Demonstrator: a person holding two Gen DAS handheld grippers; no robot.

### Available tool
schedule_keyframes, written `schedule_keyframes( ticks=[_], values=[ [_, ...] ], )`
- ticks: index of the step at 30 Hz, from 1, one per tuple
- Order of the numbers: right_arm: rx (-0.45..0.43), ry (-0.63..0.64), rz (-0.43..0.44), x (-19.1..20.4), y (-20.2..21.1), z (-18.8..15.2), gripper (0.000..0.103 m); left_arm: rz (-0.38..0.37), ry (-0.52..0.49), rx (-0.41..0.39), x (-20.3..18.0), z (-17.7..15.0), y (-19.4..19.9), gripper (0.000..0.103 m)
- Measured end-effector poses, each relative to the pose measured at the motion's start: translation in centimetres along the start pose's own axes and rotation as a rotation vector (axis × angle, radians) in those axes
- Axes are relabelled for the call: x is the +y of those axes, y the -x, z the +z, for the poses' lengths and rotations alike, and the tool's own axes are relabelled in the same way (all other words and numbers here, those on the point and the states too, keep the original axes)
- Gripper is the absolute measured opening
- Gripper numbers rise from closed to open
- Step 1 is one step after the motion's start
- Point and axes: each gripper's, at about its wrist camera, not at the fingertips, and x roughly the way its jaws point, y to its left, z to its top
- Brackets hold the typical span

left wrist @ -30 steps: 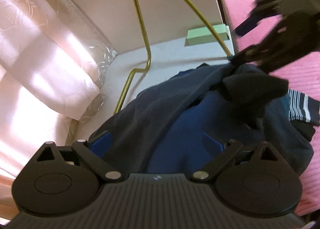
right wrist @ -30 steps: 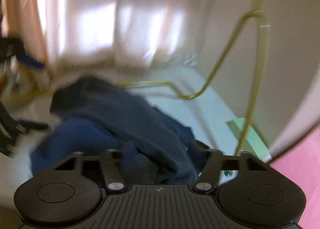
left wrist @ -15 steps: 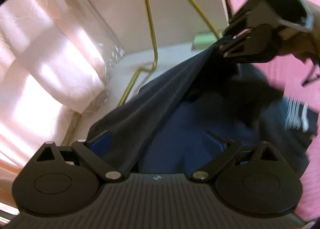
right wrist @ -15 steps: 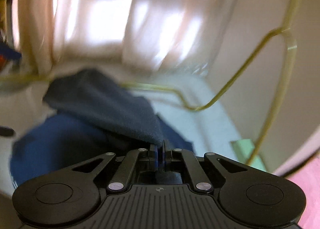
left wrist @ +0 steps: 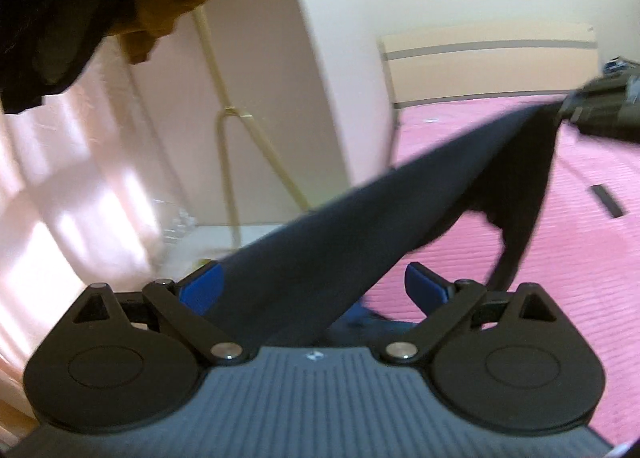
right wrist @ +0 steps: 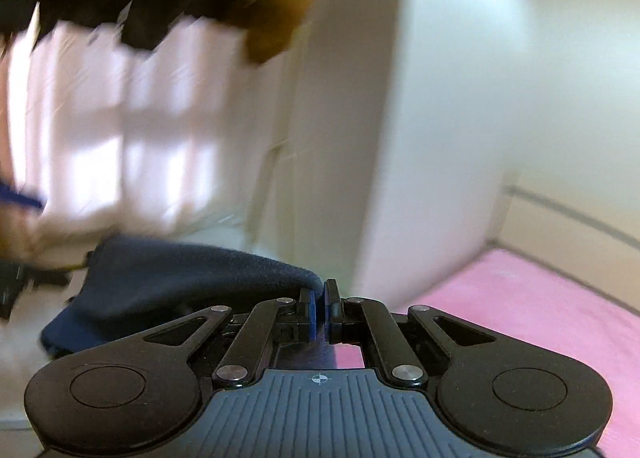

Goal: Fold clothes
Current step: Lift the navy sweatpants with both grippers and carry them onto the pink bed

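Right tongs [right wrist: 320, 300] pinched tight on a corner of the dark garment [left wrist: 360, 225], stretched above the pink bed [left wrist: 560, 258]. Left tongs [left wrist: 312, 286] spread wide, cloth merely draped between. Risk: corner slipping free under tension.

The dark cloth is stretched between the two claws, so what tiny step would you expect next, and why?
Probably closing the left claw: its blue pads sit wide apart with the dark cloth only passing between them, while the right claw is already pinched shut on the cloth's other end. Both ends need a grip before folding.
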Motion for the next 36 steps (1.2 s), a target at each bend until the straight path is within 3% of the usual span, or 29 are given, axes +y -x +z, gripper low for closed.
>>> schedule_keyframes(
  ticks=[2, 6, 8, 11, 13, 14, 15, 20, 24, 27, 28, 30, 31, 36],
  values=[
    [-0.004, -0.03, -0.12, -3.8, 5.1, -1.2, 0.001, -0.047, -0.008, 0.006, -2.9, -0.4, 0.7, 0.096],
    [0.093, -0.048, -0.389, -9.7, 13.1, -5.6, 0.002, -0.16, -0.014, 0.078, -8.7, -1.5, 0.0, 0.096],
    [0.252, -0.05, -0.497, -12.4, 15.0, -9.3, 0.002, -0.216, -0.028, 0.116, -11.2, -2.0, -1.1, 0.096],
    [0.464, -0.104, -0.583, -15.2, 17.2, -15.5, 0.003, -0.299, -0.077, 0.16, -14.7, -2.5, -2.8, 0.096],
    [0.549, -0.105, -0.605, -15.2, 18.5, -18.7, 0.025, -0.344, -0.135, 0.174, -16.6, -3.5, -3.5, 0.096],
    [0.584, -0.109, -0.61, -14.8, 18.8, -19.9, 0.068, -0.365, -0.171, 0.182, -17.4, -4.0, -4.1, 0.096],
    [0.603, -0.128, -0.612, -14.3, 19.4, -21.0, 0.089, -0.386, -0.21, 0.191, -18.1, -4.4, -4.9, 0.096],
    [0.675, -0.221, -0.42, -9.6, 18.3, -24.6, 0.089, -0.464, -0.37, 0.243, -20.4, -7.2, -9.4, 0.095],
    [0.759, -0.14, -0.208, -3.4, 14.0, -27.8, 0.089, -0.498, -0.51, 0.265, -20.9, -10.0, -13.7, 0.095],
    [0.795, -0.096, -0.096, -0.4, 9.7, -30.2, 0.089, -0.541, -0.548, 0.313, -21.0, -12.2, -17.8, 0.094],
    [0.801, -0.081, -0.068, 0.5, 8.4, -31.3, 0.089, -0.556, -0.559, 0.325, -21.1, -13.1, -19.2, 0.092],
    [0.816, -0.047, -0.02, 2.1, 7.2, -34.5, 0.07, -0.583, -0.591, 0.338, -21.3, -14.7, -21.6, 0.085],
    [0.827, -0.028, -0.002, 2.7, 6.2, -35.7, 0.066, -0.591, -0.605, 0.337, -21.4, -15.4, -22.6, 0.083],
    [0.852, 0.029, 0.001, 3.4, 2.6, -40.4, 0.066, -0.613, -0.629, 0.324, -21.4, -17.5, -27.2, 0.083]
  ],
)
